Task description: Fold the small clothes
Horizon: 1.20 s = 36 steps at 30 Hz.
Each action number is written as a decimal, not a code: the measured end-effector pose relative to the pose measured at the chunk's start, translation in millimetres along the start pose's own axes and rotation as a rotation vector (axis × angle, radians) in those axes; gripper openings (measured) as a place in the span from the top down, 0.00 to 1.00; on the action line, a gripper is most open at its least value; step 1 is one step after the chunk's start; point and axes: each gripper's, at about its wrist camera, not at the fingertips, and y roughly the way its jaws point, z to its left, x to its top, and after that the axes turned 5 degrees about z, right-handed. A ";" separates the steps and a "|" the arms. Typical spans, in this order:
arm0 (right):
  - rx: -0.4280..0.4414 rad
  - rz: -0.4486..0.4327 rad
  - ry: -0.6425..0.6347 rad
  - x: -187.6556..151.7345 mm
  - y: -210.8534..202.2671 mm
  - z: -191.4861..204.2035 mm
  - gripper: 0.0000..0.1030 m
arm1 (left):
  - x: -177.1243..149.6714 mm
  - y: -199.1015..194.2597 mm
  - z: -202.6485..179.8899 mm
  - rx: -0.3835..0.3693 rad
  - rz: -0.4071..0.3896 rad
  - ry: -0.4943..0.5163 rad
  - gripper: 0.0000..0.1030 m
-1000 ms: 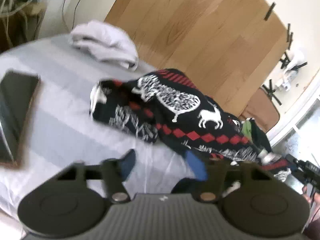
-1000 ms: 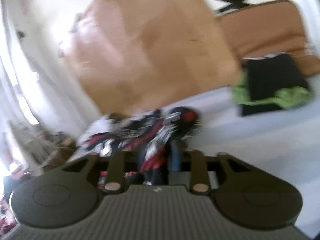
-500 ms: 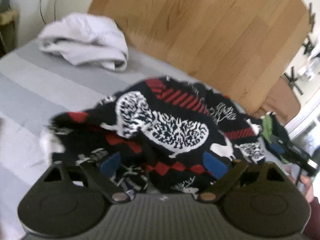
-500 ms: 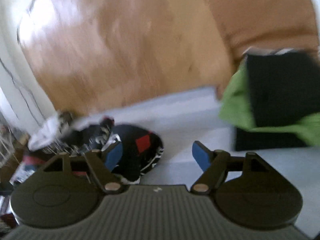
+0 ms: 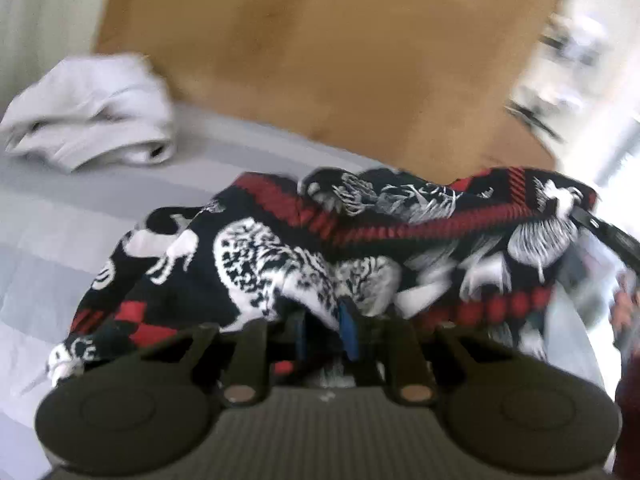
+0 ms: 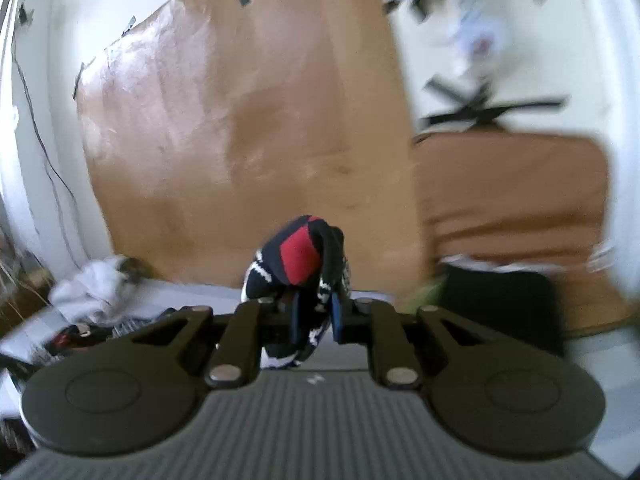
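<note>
A black, red and white patterned garment (image 5: pixel 360 240) is stretched across the grey striped bed (image 5: pixel 48 224). My left gripper (image 5: pixel 324 330) is closing its jaws, and its blue pads pinch the cloth's near edge. In the right wrist view my right gripper (image 6: pixel 316 314) is closing too, its blue pads clamped on a bunched corner of the same garment (image 6: pixel 300 256), which is lifted off the bed. At the far right of the left wrist view, the other gripper's black body (image 5: pixel 608 232) meets the cloth's other end.
A crumpled white garment (image 5: pixel 92 112) lies at the back left of the bed, also seen in the right wrist view as a white heap (image 6: pixel 96 280). A black and green folded pile (image 6: pixel 496 304) sits at the right. A wooden headboard (image 6: pixel 248 120) stands behind.
Both grippers opened wide half a second ago and have since closed on the patterned garment. The right gripper has lifted its corner, and the cloth is now stretched out between the two.
</note>
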 end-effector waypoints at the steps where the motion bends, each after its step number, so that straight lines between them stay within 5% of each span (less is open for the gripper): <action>1: -0.024 0.015 -0.023 -4.1 -14.2 -1.0 0.77 | -6.5 -14.2 -3.2 -0.026 -0.010 0.041 0.72; 3: -0.108 0.039 -0.036 -19.1 -41.8 -4.0 0.65 | -13.1 -39.0 -4.4 -0.024 -0.057 0.092 0.47; 5: -0.186 0.081 -0.009 -38.2 -64.2 -16.9 0.39 | -10.6 -59.3 1.8 0.024 -0.140 0.108 0.22; 6: -0.232 0.082 0.005 -49.4 -67.2 -28.7 0.38 | -4.9 -64.9 8.0 0.041 -0.171 0.092 0.15; 9: -0.302 0.071 0.084 -53.2 -68.7 -40.8 0.38 | 26.0 -57.9 23.1 0.076 -0.183 0.024 0.12; 13: -0.159 0.033 0.092 -28.1 -39.5 -32.0 0.38 | 73.4 3.4 15.2 0.077 -0.103 0.075 0.12; 19: 0.020 0.309 -0.084 -21.2 94.0 17.5 0.36 | 76.4 113.7 -33.4 0.139 0.134 0.314 0.11; 20: 0.024 0.353 -0.116 -26.9 113.4 22.3 0.36 | 69.2 122.7 -38.8 0.169 0.162 0.344 0.14; 23: 0.041 0.419 -0.194 -35.4 135.7 38.2 0.36 | 52.2 136.7 -45.1 0.259 0.210 0.399 0.43; 24: 0.078 0.431 -0.200 -35.8 140.8 41.6 0.36 | 49.0 131.9 -45.3 0.247 0.199 0.398 0.64; 25: 0.106 0.440 -0.205 -37.7 141.4 47.3 0.37 | 46.1 127.4 -45.7 0.242 0.198 0.394 0.73; 26: 0.135 0.457 -0.226 -40.8 144.7 52.5 0.51 | 45.5 122.7 -45.1 0.245 0.194 0.393 0.84; 27: 0.149 0.488 -0.273 -45.6 147.8 59.1 0.69 | 42.8 117.7 -45.5 0.248 0.179 0.394 0.88; 29: 0.132 0.470 -0.326 -47.9 145.5 69.7 0.88 | 42.5 112.8 -46.9 0.275 0.162 0.398 0.90; 33: 0.118 0.340 -0.326 -9.6 134.0 69.0 0.89 | 67.4 92.0 -45.0 0.306 0.059 0.347 0.90; 36: 0.086 0.224 -0.277 27.7 148.7 64.1 0.88 | 106.7 89.0 -46.6 0.398 -0.066 0.319 0.89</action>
